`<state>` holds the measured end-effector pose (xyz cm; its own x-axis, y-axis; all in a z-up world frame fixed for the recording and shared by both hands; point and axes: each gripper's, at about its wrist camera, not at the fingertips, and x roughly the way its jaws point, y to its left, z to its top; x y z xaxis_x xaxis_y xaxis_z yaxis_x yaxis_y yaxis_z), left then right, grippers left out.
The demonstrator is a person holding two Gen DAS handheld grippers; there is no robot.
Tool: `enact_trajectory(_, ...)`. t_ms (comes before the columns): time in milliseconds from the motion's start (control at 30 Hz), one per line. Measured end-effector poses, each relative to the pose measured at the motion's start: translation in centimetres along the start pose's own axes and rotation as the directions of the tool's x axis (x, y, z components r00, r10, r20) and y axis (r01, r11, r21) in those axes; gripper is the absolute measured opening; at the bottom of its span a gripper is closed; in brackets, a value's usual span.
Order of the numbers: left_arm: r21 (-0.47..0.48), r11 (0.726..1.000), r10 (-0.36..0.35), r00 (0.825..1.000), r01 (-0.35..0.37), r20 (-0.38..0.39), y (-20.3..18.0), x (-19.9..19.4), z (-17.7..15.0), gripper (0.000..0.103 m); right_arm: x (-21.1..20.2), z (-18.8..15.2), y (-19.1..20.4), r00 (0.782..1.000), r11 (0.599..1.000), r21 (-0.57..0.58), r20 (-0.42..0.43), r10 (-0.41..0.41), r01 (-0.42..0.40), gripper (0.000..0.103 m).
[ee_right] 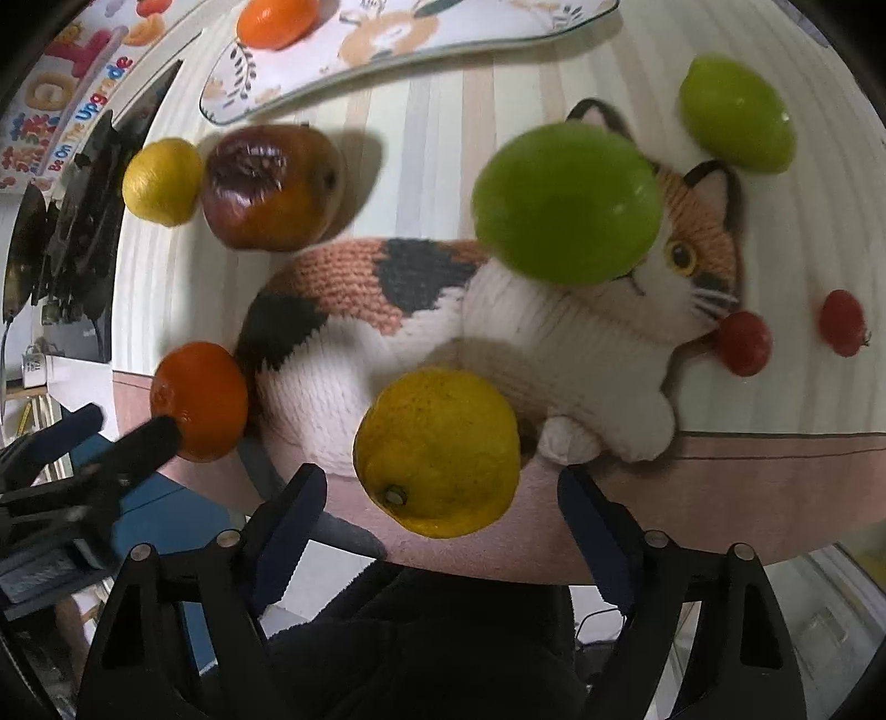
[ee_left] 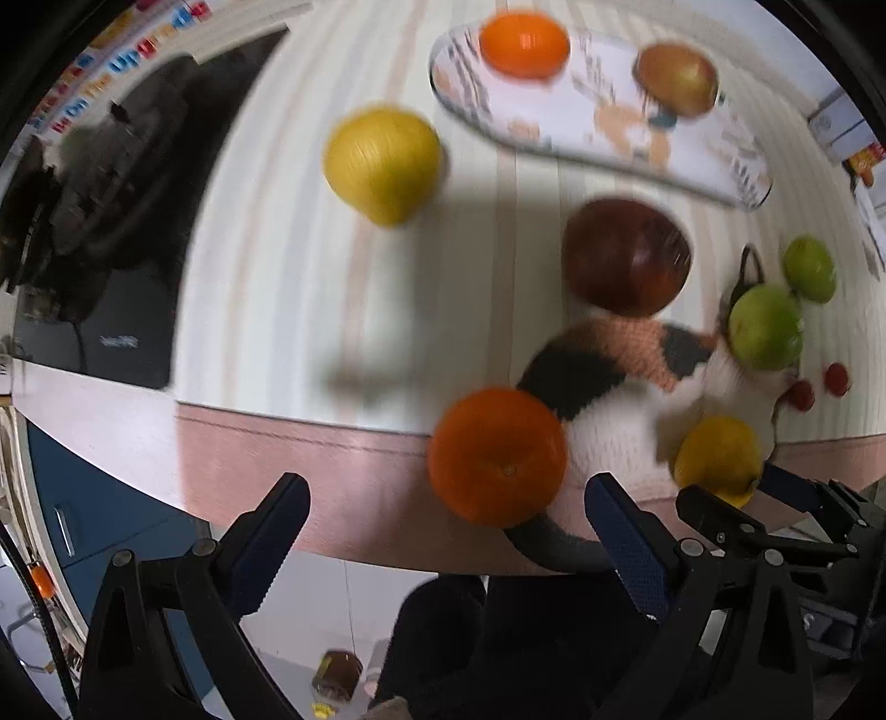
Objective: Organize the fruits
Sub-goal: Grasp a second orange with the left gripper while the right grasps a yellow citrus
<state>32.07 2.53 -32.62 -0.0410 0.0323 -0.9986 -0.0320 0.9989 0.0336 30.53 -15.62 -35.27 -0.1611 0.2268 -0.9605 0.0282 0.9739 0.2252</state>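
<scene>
Fruits scattered around knitted cat (ee_right: 498, 332), left fingers (ee_left: 443, 498) wide over orange (ee_left: 497, 457), right fingers (ee_right: 443, 487) wide around lemon (ee_right: 437, 451), untouched

The left gripper (ee_left: 446, 498) points down at a striped cloth table cover (ee_left: 277, 266), its two black fingers (ee_left: 277, 515) wide apart with nothing pressed between them. A round orange fruit (ee_left: 496, 457) lies just ahead of the fingertips, closer to the right finger. It touches a knitted cat toy (ee_left: 614, 382) of white, black and orange wool. Farther ahead of the fingers lie a dark red apple (ee_left: 628, 255) and a yellow round fruit (ee_left: 382, 163). Beyond them an oval printed plate (ee_left: 554, 127) holds another orange (ee_left: 523, 44) and a reddish-green apple (ee_left: 675, 80).
</scene>
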Motion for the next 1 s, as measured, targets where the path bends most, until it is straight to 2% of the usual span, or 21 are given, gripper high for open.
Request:
enact_trajectory(167, 0.002, 1.000, -0.006, 0.999, 0.006, -0.045, -0.5, 2.5, 0.4, 0.102, 0.8, 0.0, -0.3, 1.000, 1.000, 0.011, -0.008, -0.011, 0.011, 0.080)
enact_trajectory(300, 0.015, 1.000, -0.012, 0.999, 0.013, -0.051, -0.9, 3.3, 0.5, 0.100, 0.8, 0.3, -0.2, 1.000, 1.000, 0.004, -0.001, -0.011, 0.011, 0.079)
enact_trajectory(400, 0.033, 0.999, -0.023, 0.998, 0.025, -0.056, -1.5, 3.8, 0.4, 0.084, 0.7, 0.7, -0.3, 1.000, 1.000, 0.001, 0.005, -0.014, 0.014, 0.077)
enact_trajectory(467, 0.040, 0.998, -0.037, 0.997, 0.039, -0.062, -1.7, 4.1, 0.4, 0.068, 0.7, 0.9, -0.3, 1.000, 1.000, -0.003, 0.005, -0.006, 0.006, 0.072)
enact_trajectory(533, 0.039, 0.997, -0.059, 0.997, 0.061, -0.059, -1.9, 4.2, 0.2, 0.063, 0.8, 1.2, 0.1, 1.000, 1.000, -0.011, 0.010, -0.001, 0.001, 0.069)
enact_trajectory(633, 0.054, 0.998, -0.042, 0.998, 0.045, -0.039, -2.4, 4.1, -0.3, 0.063, 0.7, 1.4, 0.7, 1.000, 0.999, -0.035, 0.012, 0.010, -0.009, 0.060)
enact_trajectory(833, 0.040, 0.998, -0.043, 0.999, 0.044, -0.031, -2.5, 3.6, -0.2, 0.062, 0.7, 1.4, 1.2, 1.000, 0.998, -0.058, 0.022, -0.009, 0.010, 0.060)
enact_trajectory(1000, 0.026, 0.997, -0.078, 0.997, 0.078, 0.004, -1.9, 1.0, 1.0, 0.062, -1.9, 2.0, 0.2, 0.997, 0.999, -0.025, 0.057, 0.042, -0.041, 0.060)
